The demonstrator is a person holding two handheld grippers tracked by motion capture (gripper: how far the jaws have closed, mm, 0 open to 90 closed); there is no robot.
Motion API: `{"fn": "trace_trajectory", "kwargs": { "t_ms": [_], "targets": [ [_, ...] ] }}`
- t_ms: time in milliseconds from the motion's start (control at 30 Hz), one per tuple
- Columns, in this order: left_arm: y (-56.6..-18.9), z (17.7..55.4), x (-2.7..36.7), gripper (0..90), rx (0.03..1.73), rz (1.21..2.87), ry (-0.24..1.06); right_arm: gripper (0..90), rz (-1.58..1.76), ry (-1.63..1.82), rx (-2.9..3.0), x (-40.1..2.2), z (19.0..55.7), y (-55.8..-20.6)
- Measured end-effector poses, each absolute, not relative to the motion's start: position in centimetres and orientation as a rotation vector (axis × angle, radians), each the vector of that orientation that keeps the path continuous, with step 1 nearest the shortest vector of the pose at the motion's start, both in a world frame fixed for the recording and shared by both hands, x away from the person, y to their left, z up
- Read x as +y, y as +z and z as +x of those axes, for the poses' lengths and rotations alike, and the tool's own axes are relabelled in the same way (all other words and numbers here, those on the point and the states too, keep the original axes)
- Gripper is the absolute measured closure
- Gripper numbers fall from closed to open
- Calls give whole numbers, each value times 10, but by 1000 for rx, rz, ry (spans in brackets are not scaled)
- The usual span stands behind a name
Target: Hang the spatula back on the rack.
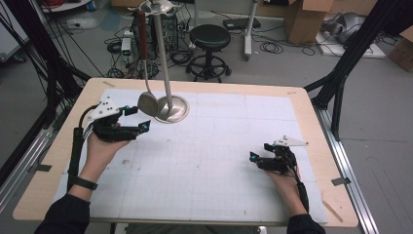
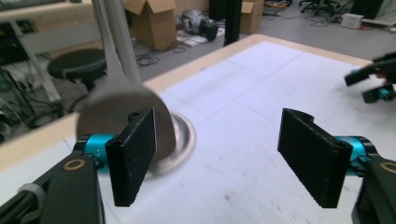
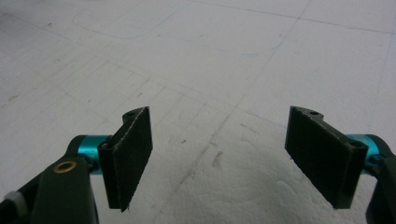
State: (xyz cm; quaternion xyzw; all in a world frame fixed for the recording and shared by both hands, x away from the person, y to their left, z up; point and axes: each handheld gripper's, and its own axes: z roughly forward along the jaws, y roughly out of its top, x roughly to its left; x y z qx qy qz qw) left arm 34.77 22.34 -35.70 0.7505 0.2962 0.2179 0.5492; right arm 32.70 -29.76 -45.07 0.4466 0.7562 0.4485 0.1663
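Ladle [image 2: 123, 109] touching left claw [image 2: 219, 156]

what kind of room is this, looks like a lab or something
Most likely a lab or workshop set up for recording handling tasks. A table with a gridded white mat sits inside a black metal frame; cardboard boxes and loose cables lie on the floor beside a stool.
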Motion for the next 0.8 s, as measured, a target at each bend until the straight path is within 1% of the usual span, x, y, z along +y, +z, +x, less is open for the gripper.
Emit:
{"fn": "trace_trajectory", "kwargs": {
  "t_ms": [133, 267, 333, 400, 500, 567, 800],
  "targets": [
    [-381, 340, 227, 277, 725, 1811, 466, 218, 1253, 1287, 2152, -298, 326, -450],
    [-401, 331, 230, 277, 728, 1786, 461, 212, 1241, 1309, 2152, -299, 325, -450],
    [-409, 329, 230, 272, 735, 1819, 434, 209, 1232, 1324, 2157, -299, 325, -450],
    [-418, 325, 230, 269, 740, 1803, 452, 207, 1218, 1341, 2163, -300, 324, -450],
    [-428, 324, 231, 273, 756, 1821, 449, 202, 1195, 1350, 2169, -299, 323, -449],
    [-435, 323, 233, 274, 762, 1797, 444, 197, 1172, 1351, 2178, -299, 323, -449],
    [-448, 325, 238, 274, 775, 1792, 461, 176, 1114, 1361, 2179, -297, 320, -448]
  ]
}}
